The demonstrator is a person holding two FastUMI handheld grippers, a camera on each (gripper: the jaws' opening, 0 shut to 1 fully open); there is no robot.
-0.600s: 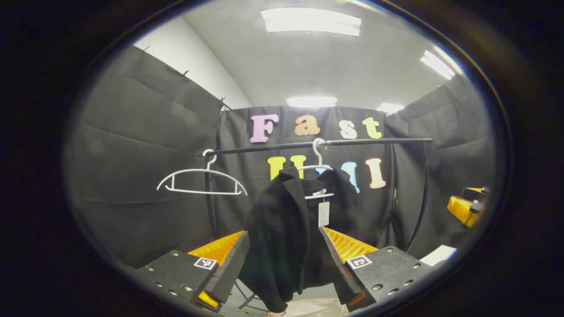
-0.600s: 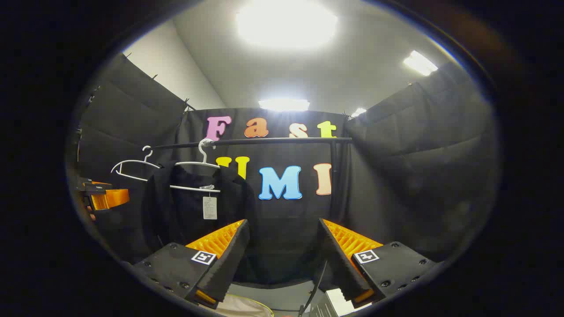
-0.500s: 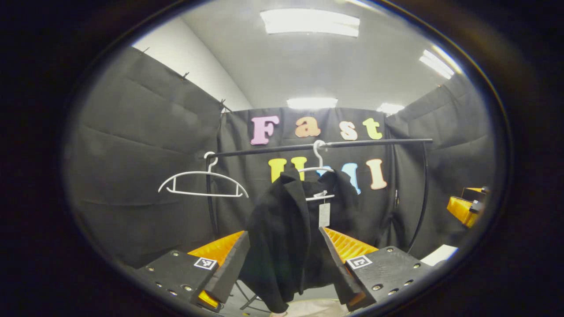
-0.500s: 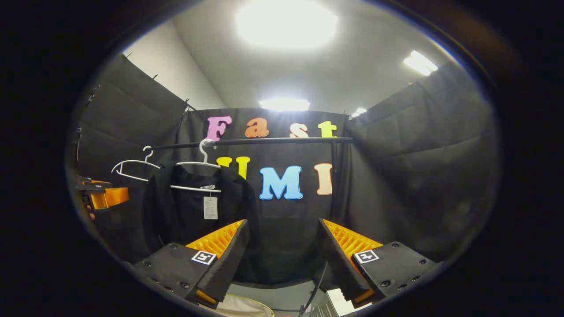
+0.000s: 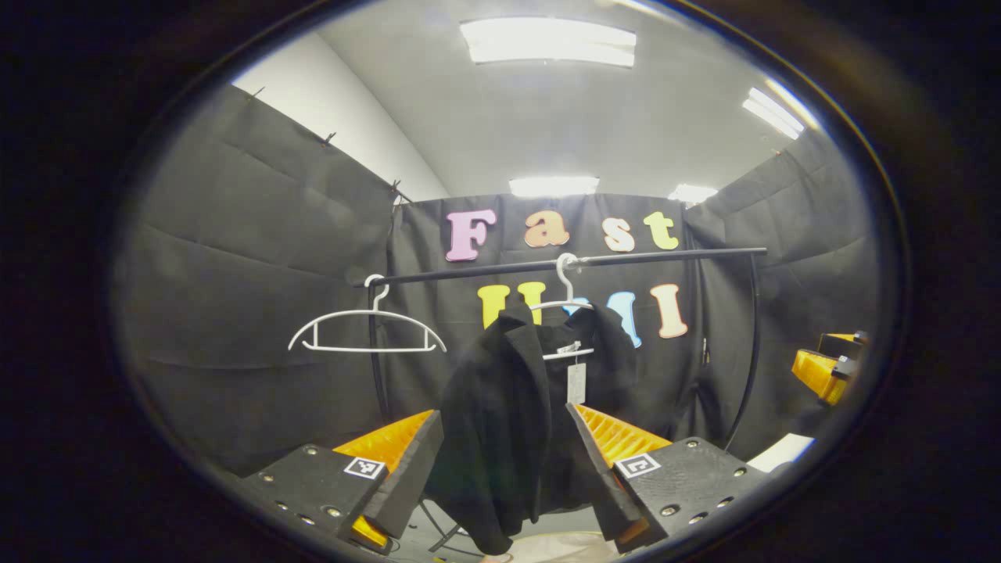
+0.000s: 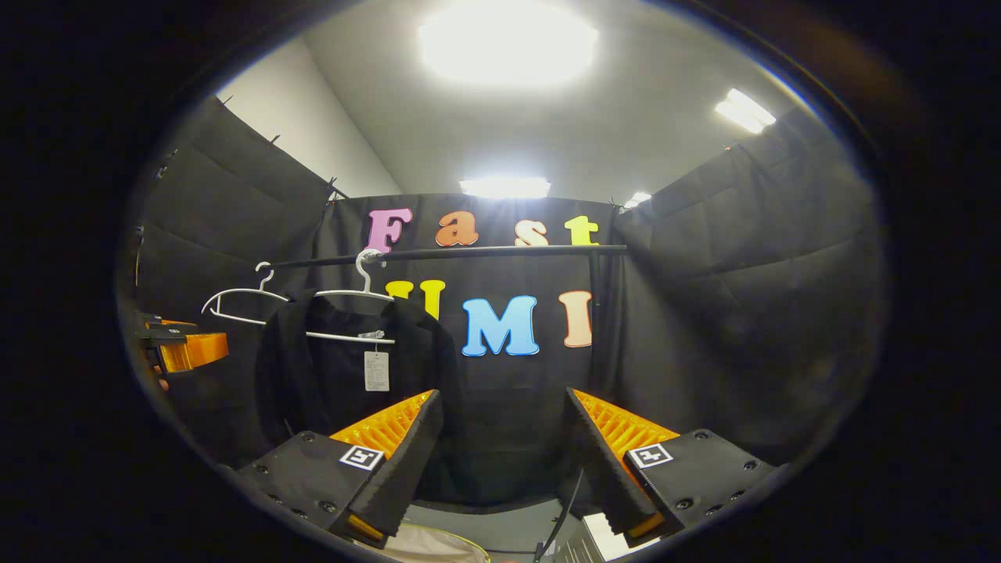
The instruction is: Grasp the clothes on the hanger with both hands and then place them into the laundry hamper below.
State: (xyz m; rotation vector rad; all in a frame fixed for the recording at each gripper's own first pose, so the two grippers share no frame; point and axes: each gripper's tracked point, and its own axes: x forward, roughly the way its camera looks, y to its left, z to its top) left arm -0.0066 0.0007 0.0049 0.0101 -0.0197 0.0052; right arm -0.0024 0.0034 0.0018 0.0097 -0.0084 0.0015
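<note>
Garment [image 5: 508, 414] in black hangs from a white hanger [image 5: 565, 301] hooked on the dark rail [image 5: 563, 262], which serves as the landmark. A pale tag [image 5: 575, 382] dangles at the garment's neck below the rail; its print is too small to read. A second white hanger [image 5: 367, 332], bare, hooks on the rail's end beside its upright post. In the left gripper view, the left gripper [image 5: 504, 469] sits below the rail with its jaws spread wide, the garment hanging in the gap between them but farther off, touched by neither finger. Each finger block carries a small square black-and-white marker. Under the garment's hem a pale strip of the hamper [image 5: 547, 547] shows.

In the right gripper view, the right gripper [image 6: 504, 469] points below the rail's bare stretch, jaws likewise apart and holding nothing. The garment [image 6: 344, 375] and its tag [image 6: 376, 371] hang under the rail, and the hamper's rim [image 6: 422, 543] shows low down.
</note>
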